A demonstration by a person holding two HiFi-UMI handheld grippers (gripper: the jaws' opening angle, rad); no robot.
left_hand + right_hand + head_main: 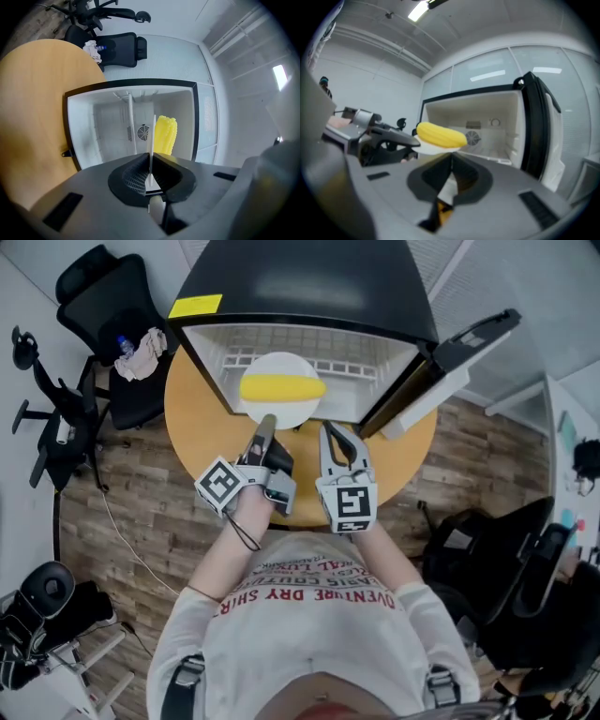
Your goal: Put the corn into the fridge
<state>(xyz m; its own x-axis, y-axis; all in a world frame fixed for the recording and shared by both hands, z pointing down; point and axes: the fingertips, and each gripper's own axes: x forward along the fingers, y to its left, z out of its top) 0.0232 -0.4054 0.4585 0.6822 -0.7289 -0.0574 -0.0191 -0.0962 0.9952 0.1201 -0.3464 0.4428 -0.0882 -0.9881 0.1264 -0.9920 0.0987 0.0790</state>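
A yellow corn cob point(281, 387) lies on a small white plate point(281, 414) just in front of the open mini fridge point(300, 287). My left gripper point(265, 425) is shut on the plate's near rim and holds it level. In the left gripper view the plate point(151, 133) shows edge-on between the jaws, with the corn point(166, 135) beyond it and the white fridge interior point(108, 126) behind. My right gripper point(339, 434) hovers just right of the plate, shut and holding nothing. Its view shows the corn point(440, 135), the plate point(427, 149) and the left gripper point(386, 138).
The fridge stands on a round wooden table point(187, 413); its door point(455, 357) is swung open to the right. A black office chair point(112, 324) with a cloth and a bottle stands at the left. More dark chairs point(511, 587) are at the lower right.
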